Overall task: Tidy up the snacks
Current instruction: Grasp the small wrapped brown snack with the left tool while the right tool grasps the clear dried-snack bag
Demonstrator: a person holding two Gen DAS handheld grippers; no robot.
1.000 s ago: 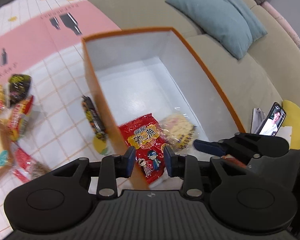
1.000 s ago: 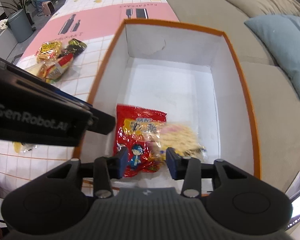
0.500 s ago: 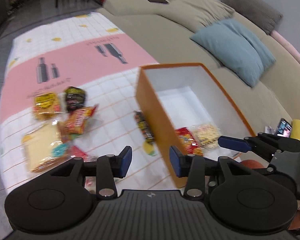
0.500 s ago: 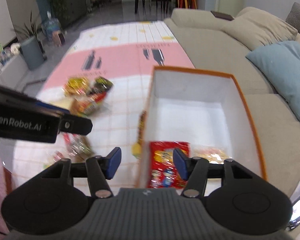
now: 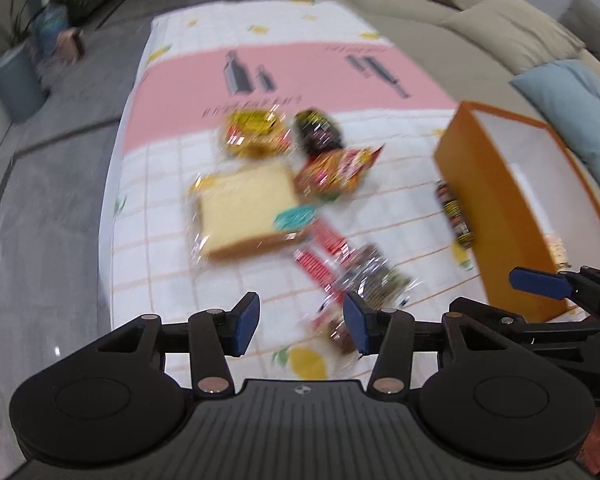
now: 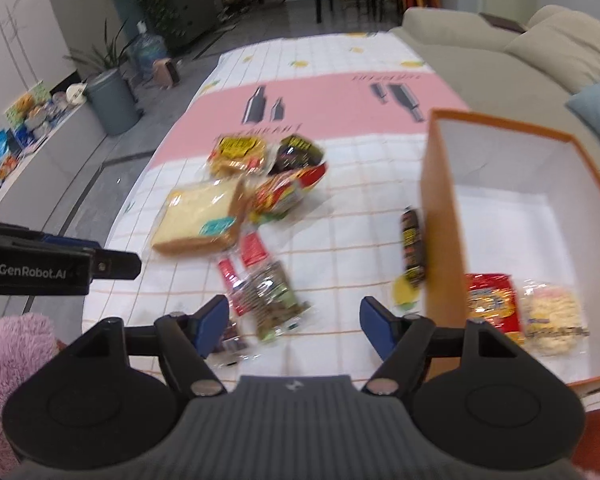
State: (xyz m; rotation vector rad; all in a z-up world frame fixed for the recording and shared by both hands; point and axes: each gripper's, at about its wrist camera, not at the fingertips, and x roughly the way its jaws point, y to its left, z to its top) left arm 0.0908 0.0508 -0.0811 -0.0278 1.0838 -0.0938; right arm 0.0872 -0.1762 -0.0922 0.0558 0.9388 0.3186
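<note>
An orange box point(image 6: 440, 208) with a white inside stands on the right of the checked cloth. In it lie a red packet point(image 6: 492, 304) and a pale noodle pack point(image 6: 552, 316). Loose on the cloth are a wrapped bread slice point(image 5: 248, 208), a clear pack of dark snacks point(image 6: 272, 300), a red-orange packet point(image 6: 288, 194), a yellow packet point(image 6: 238, 154), a black packet point(image 6: 296, 152) and a dark stick point(image 6: 412, 248) against the box's wall. My left gripper point(image 5: 300, 322) and right gripper point(image 6: 294, 324) hover over the cloth's near end. The jaws of both are opening, with nothing between them.
A beige sofa point(image 6: 500, 48) with a blue cushion point(image 5: 572, 112) runs along the right behind the box. Grey floor point(image 5: 40, 208) borders the cloth's left edge, with a grey bin point(image 6: 112, 104) and plants further back. A pink fluffy sleeve point(image 6: 8, 364) shows at the lower left.
Both grippers have drawn back out of the box and swung left over the loose snacks. Their jaws have widened, and the red packet and noodle pack stay in the box.
</note>
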